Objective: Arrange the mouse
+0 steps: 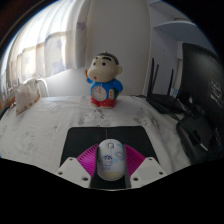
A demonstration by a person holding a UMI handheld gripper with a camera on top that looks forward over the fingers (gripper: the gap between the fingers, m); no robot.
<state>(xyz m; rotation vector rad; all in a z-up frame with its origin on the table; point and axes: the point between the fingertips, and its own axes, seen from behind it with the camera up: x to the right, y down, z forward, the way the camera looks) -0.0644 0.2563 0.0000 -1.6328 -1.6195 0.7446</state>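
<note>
A white-grey computer mouse with small drawings on its back sits between my gripper's two fingers. The pink pads touch its left and right sides, so the fingers are shut on it. The mouse is at the near edge of a black mouse mat that lies on the pale patterned table just ahead. Whether the mouse rests on the mat or hangs just above it is hidden.
A cartoon boy figure in a blue top stands on the table beyond the mat. Dark desk gear and a dark screen are to the right. A bright window is at the far left.
</note>
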